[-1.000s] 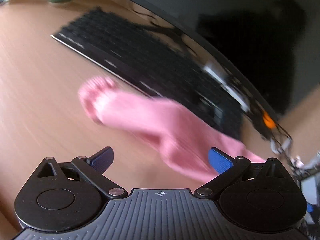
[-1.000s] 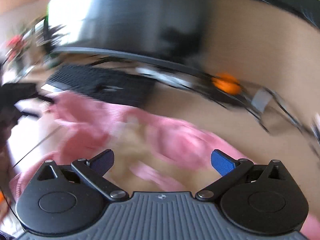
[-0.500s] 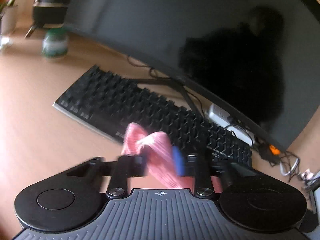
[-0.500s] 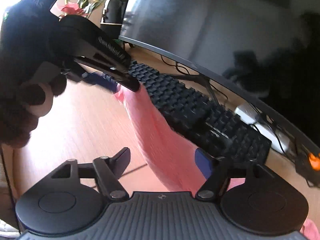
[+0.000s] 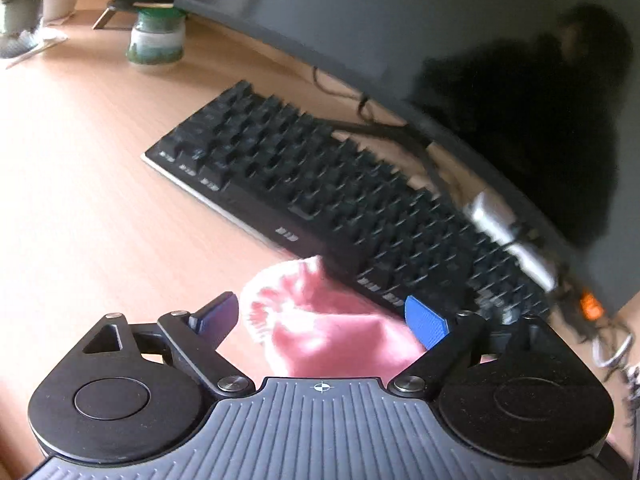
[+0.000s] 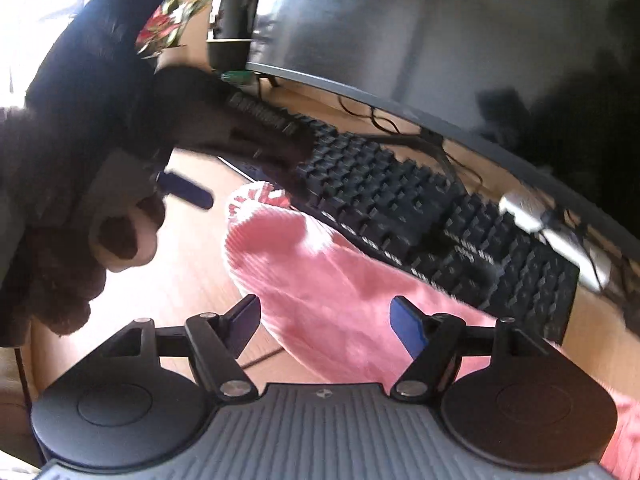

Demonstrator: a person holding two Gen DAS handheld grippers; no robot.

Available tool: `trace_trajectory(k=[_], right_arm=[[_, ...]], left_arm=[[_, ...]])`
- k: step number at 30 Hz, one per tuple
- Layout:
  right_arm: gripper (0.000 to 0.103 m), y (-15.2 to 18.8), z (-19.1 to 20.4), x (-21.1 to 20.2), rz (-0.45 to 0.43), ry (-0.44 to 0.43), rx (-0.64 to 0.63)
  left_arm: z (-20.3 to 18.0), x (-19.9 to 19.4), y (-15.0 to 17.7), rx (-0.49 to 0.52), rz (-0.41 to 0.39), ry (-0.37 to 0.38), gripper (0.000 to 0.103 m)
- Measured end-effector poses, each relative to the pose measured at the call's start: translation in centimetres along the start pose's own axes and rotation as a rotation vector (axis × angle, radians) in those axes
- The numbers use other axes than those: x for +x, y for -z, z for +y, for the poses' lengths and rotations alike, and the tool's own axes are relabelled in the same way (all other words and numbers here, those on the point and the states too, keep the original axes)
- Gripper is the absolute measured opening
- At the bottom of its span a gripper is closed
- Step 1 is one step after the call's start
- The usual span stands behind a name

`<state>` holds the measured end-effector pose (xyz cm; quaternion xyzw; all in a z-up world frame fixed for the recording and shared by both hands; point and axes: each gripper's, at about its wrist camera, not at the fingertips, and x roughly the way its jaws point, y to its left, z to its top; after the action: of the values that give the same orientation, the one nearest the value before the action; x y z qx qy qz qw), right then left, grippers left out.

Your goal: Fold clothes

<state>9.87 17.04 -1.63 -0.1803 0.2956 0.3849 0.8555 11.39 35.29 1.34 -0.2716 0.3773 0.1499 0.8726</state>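
A pink ribbed garment (image 6: 320, 280) lies on the wooden desk (image 5: 80, 200), stretched along the front edge of the black keyboard (image 5: 320, 184). Its bunched cuff end (image 5: 312, 312) sits between the fingers of my left gripper (image 5: 320, 316), which is open and not pinching it. The right wrist view shows that left gripper (image 6: 250, 188) in a person's hand (image 6: 120, 240), hovering over the same cuff end. My right gripper (image 6: 324, 318) is open too, its blue pads on either side of the garment's middle. The garment's far end runs out of view at the lower right.
A wide curved monitor (image 5: 400, 20) stands behind the keyboard on a stand with cables (image 5: 380, 128). A white adapter (image 5: 508, 232) and an orange plug (image 5: 590, 304) lie at the right. A green-lidded jar (image 5: 158, 40) and potted plants (image 5: 24, 4) stand at the back left.
My left gripper, shut on the pink cuff half a second ago, has opened and let it drop onto the desk by the keyboard. The right gripper stays open over the garment.
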Motion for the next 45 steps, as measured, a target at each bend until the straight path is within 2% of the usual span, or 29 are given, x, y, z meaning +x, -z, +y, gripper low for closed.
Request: trace_trajectory(k=[1,3,4,6,7,8,9,10,11,13,16,19,21,23,27,29,30,31,32,33,34,35,36,39,43,45], right_arm=[[0.072,0.1,-0.3,0.0,0.011,-0.002,0.015],[0.072,0.3,-0.9,-0.2,0.027,-0.011,0.026],[0.073,0.4,-0.9,-0.2,0.033,-0.018,0.015],[0.077,0.5,-0.3,0.3,0.042,-0.021,-0.044],[0.077,0.6,0.0,0.6,0.046,-0.022,-0.073],[0.077,0.6,0.3,0.9,0.051,-0.022,-0.100],[0.076,0.7,0.5,1.4,0.056,-0.020,-0.111],[0.065,0.9,0.6,1.8,0.061,-0.018,-0.122],[0.058,1.0,0.7,2.2,0.065,-0.016,-0.128],[0.025,1.0,0.0,2.2,0.070,-0.014,-0.088],[0.015,1.0,-0.9,1.6,0.061,0.003,-0.034],[0.013,1.0,-1.9,-0.5,0.021,0.027,0.025],[0.013,1.2,-2.6,-2.7,-0.010,0.051,0.066],[0.013,2.9,-3.9,-5.2,-0.006,0.083,0.110],[0.013,6.1,-6.4,-10.3,0.002,0.148,0.197],[0.018,7.7,-7.6,-12.8,0.006,0.181,0.241],[0.030,8.5,-8.2,-14.0,0.008,0.197,0.263],[0.045,9.3,-8.9,-15.3,0.010,0.214,0.285],[0.050,10.2,-9.5,-16.6,0.012,0.230,0.307],[0.054,11.0,-10.2,-17.8,0.016,0.248,0.331],[0.054,12.2,-11.2,-19.1,0.032,0.271,0.367],[0.054,13.1,-12.1,-20.2,0.043,0.289,0.404],[0.054,14.0,-13.1,-21.2,0.054,0.308,0.442],[0.059,15.8,-16.0,-23.2,0.059,0.331,0.544],[0.063,16.2,-19.5,-22.6,0.014,0.287,0.662],[0.063,15.9,-20.8,-20.7,0.008,0.277,0.675]], left_arm=[[0.0,0.8,-0.1,0.003,0.031,0.001,0.094],[-0.8,1.8,0.1,0.055,0.026,-0.016,0.093],[-1.2,2.0,0.2,0.075,0.021,-0.023,0.088],[-2.0,2.5,0.3,0.112,0.013,-0.034,0.062],[-2.5,2.8,0.3,0.130,0.009,-0.039,0.040],[-2.7,2.4,0.3,0.139,0.001,-0.030,0.028],[-3.0,2.0,0.2,0.147,-0.008,-0.019,0.026],[-3.2,1.6,0.2,0.154,-0.017,-0.008,0.024],[-3.4,1.2,0.1,0.162,-0.026,0.003,0.022],[-3.9,0.4,0.0,0.176,-0.044,0.025,0.020],[-5.0,-1.4,-0.3,0.205,-0.079,0.068,0.019],[-8.1,-4.9,-0.6,0.271,-0.150,0.156,0.019],[-11.0,-7.4,-0.4,0.325,-0.191,0.244,0.019],[-14.0,-9.6,0.1,0.375,-0.216,0.336,0.019],[-20.4,-11.2,2.5,0.494,-0.178,0.524,0.021],[-23.1,-11.0,4.1,0.546,-0.109,0.621,0.037],[-23.9,-11.2,4.7,0.566,-0.089,0.659,0.040],[-24.5,-11.4,5.2,0.585,-0.072,0.697,0.049],[-24.7,-11.8,5.6,0.602,-0.076,0.715,0.062],[-24.6,-12.2,6.0,0.636,-0.086,0.721,0.069],[-24.4,-12.5,6.5,0.673,-0.096,0.726,0.080],[-24.0,-12.5,7.4,0.727,-0.100,0.709,0.084],[-23.5,-12.5,8.3,0.784,-0.104,0.689,0.085],[-22.7,-10.4,12.0,0.935,-0.051,0.535,0.086],[-22.8,-7.7,16.3,1.060,-0.003,0.390,0.086],[-23.2,-6.6,18.0,1.121,-0.005,0.325,0.086]])
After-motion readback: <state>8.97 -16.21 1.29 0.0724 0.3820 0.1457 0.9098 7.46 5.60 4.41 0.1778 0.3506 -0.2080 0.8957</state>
